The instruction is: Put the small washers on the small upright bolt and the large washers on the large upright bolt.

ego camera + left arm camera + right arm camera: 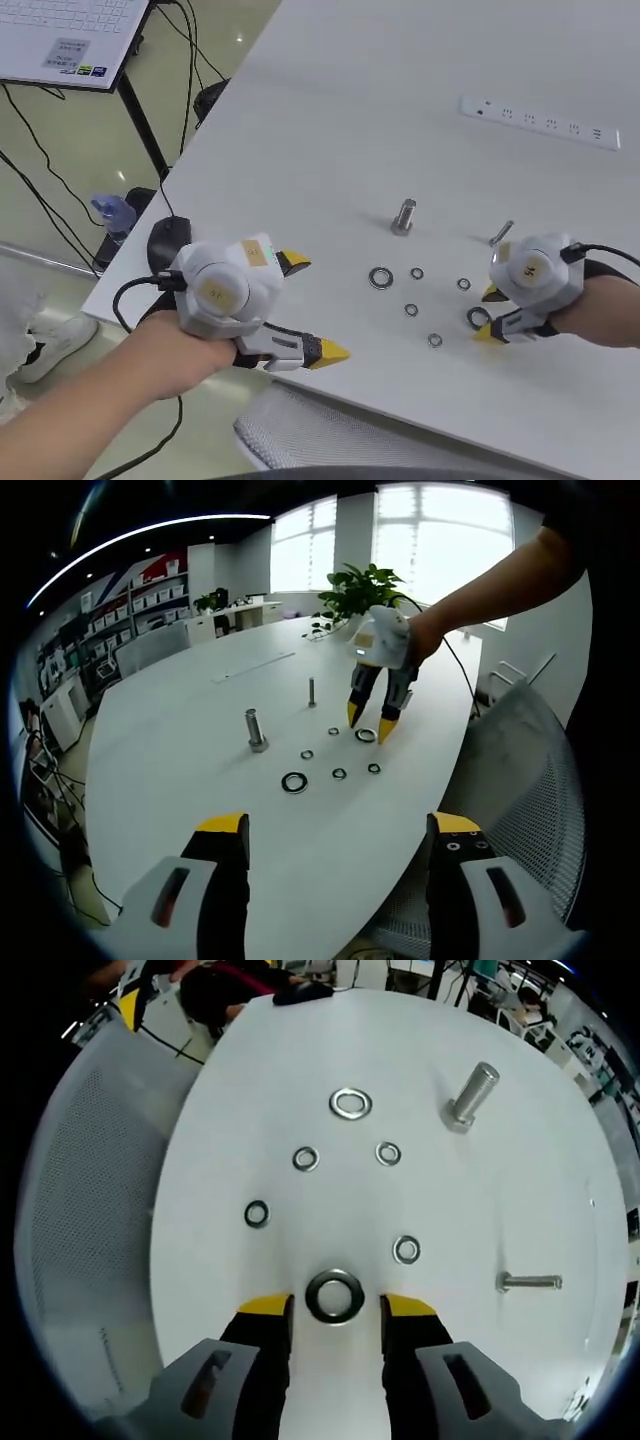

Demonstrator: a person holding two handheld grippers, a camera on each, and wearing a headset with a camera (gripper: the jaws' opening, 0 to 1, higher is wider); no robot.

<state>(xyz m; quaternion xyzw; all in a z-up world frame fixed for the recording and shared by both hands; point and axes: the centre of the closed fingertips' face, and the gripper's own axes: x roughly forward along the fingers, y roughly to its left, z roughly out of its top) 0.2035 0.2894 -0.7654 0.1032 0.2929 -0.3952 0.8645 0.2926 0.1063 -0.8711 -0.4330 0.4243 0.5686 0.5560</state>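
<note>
The right hand-held gripper (487,315) is low over the desk (400,120), its jaws narrowly parted on either side of a large washer (478,318) without pinching it. The small bolt (501,233) stands at its 12 o'clock and the large bolt (403,216) at 10 o'clock. A second large washer (380,277) and four small washers (411,310) lie towards 9 o'clock. The left hand-held gripper (320,307) gapes wide, holding nothing

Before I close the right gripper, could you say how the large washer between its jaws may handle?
The large washer looks like rigid metal, so it should not bend. Lying flat and thin on the smooth table, it may slide or slip from the right gripper rather than lift.
</note>
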